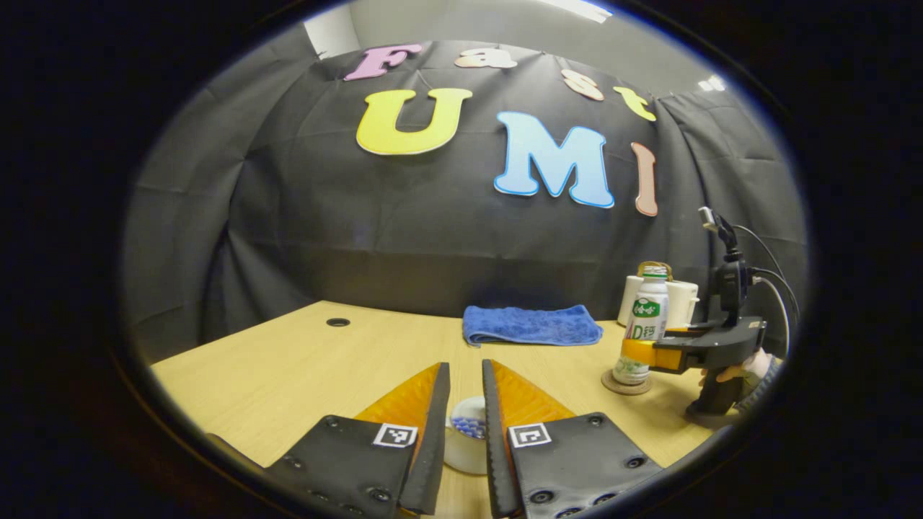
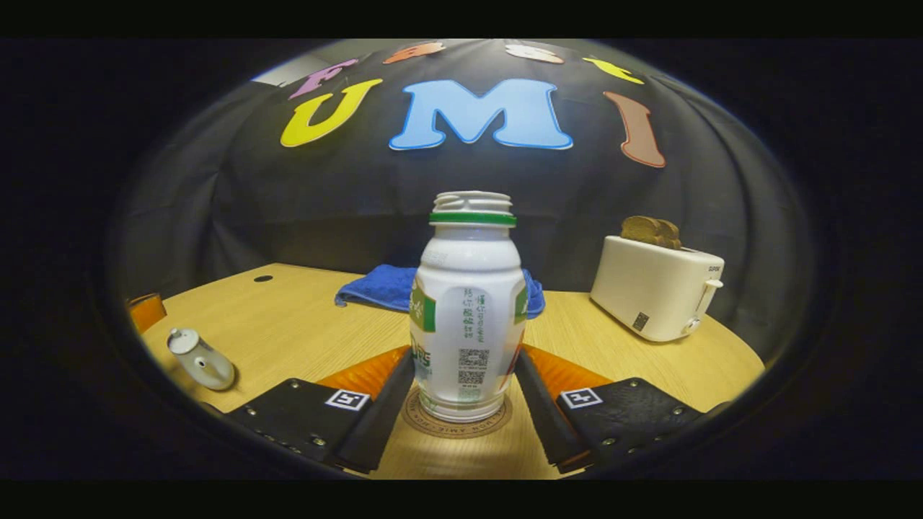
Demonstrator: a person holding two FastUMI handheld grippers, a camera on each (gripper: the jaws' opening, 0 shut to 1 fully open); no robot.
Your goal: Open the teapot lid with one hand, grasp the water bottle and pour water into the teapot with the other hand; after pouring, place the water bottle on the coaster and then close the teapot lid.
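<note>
White, green-collared and capless, the water bottle (image 2: 467, 310) is standing upright on the round coaster (image 2: 456, 424), the right gripper (image 2: 465, 375) apparently clasping it, the left gripper (image 1: 465, 404) parted around the teapot (image 1: 467, 436).

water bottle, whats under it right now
The water bottle stands upright on a round brown coaster on the wooden table. Just the coaster's rim shows around the base; its middle is covered by the bottle. The right claw brackets the bottle's lower body.
</note>
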